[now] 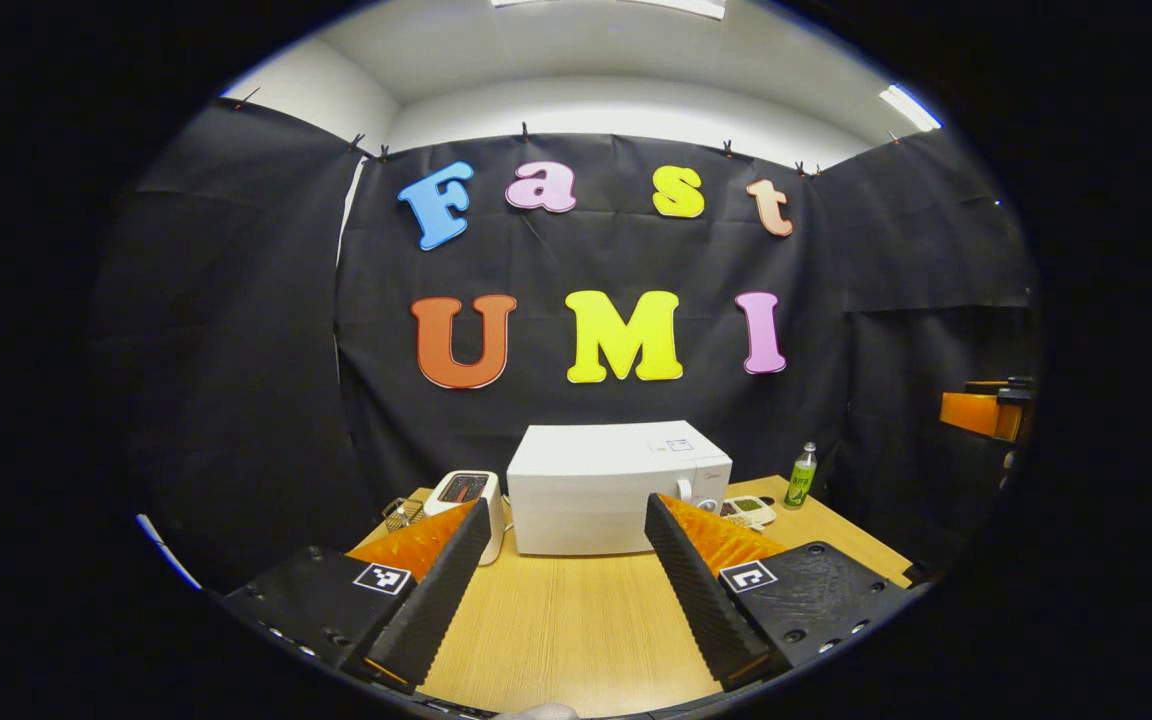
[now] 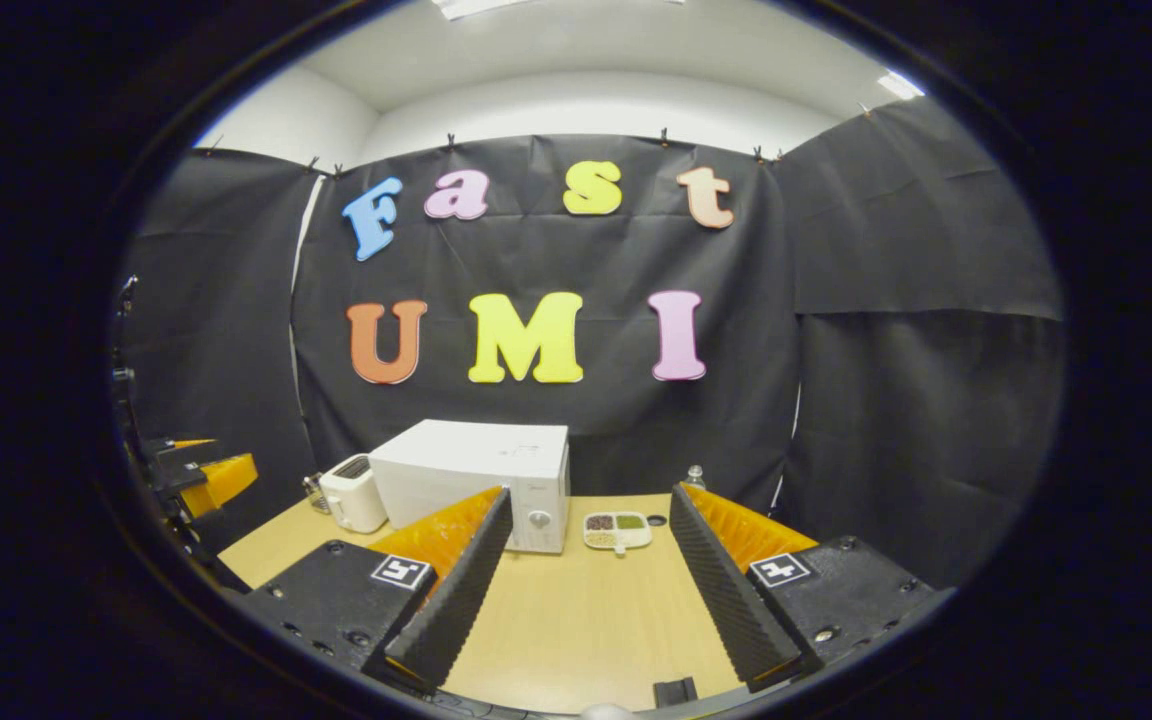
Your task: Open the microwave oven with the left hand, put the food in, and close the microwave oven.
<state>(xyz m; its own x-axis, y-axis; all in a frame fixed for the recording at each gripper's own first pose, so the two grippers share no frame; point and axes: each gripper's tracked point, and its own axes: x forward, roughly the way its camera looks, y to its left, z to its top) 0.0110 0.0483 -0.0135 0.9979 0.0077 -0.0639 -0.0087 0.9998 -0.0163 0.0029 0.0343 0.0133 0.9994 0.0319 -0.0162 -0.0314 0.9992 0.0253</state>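
A white microwave oven [image 1: 616, 487] stands at the back of the wooden table [image 1: 556, 620], its door closed; the right gripper view has the microwave [image 2: 481, 478] from the right side. To its right lies a white divided tray of food [image 2: 617, 529], and the left gripper view catches that tray [image 1: 748, 511] past its right finger. My left gripper [image 1: 568, 520] is open over the table, well short of the microwave. My right gripper [image 2: 591, 505] is open too, held back from the tray. Nothing sits between either pair of fingers.
A white toaster [image 1: 466, 495] stands left of the microwave, with a small wire rack [image 1: 398, 513] beside it. A green bottle [image 1: 801, 477] is at the table's back right. The other gripper [image 2: 201, 475] shows at the left edge of the right gripper view.
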